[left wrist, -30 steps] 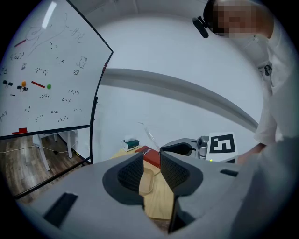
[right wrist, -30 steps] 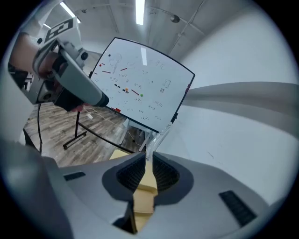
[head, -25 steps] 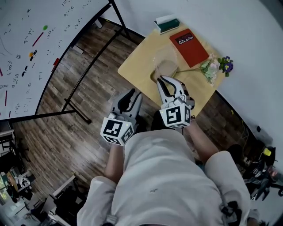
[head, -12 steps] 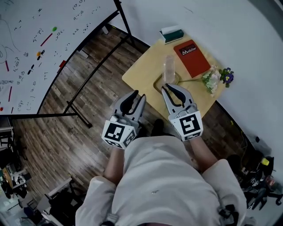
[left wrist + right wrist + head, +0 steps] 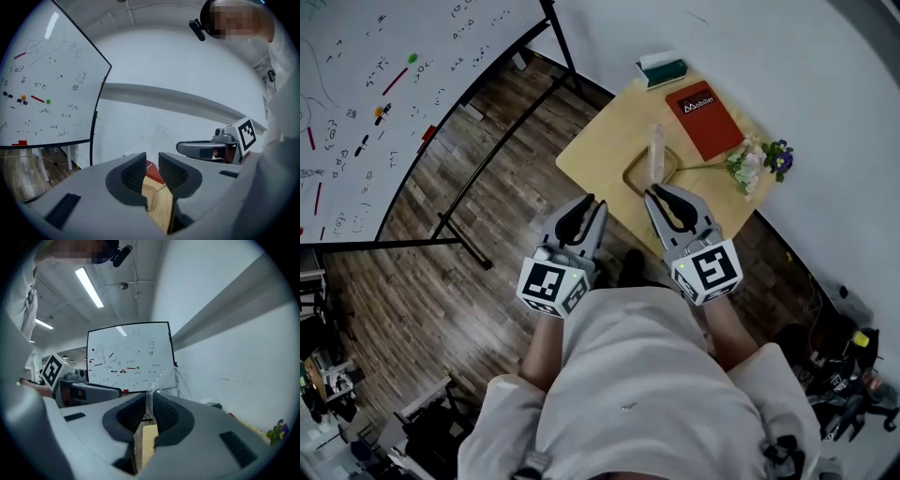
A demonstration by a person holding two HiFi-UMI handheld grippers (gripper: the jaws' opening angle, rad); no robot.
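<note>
Right gripper view: right tongs (image 5: pixel 149 403) pinch faint clear vase (image 5: pixel 162 380); left tongs (image 5: pixel 152 163) apart

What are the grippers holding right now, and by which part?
The right gripper is shut on the clear cup, pinching its thin wall. The left gripper holds nothing, jaws apart.

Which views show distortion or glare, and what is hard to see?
Head view: fisheye bends the whiteboard edge. Left gripper view: dark corners, curved wall rail, light streak glaring on whiteboard. Right gripper view: clear glass in right tool nearly vanishes against the wall.
</note>
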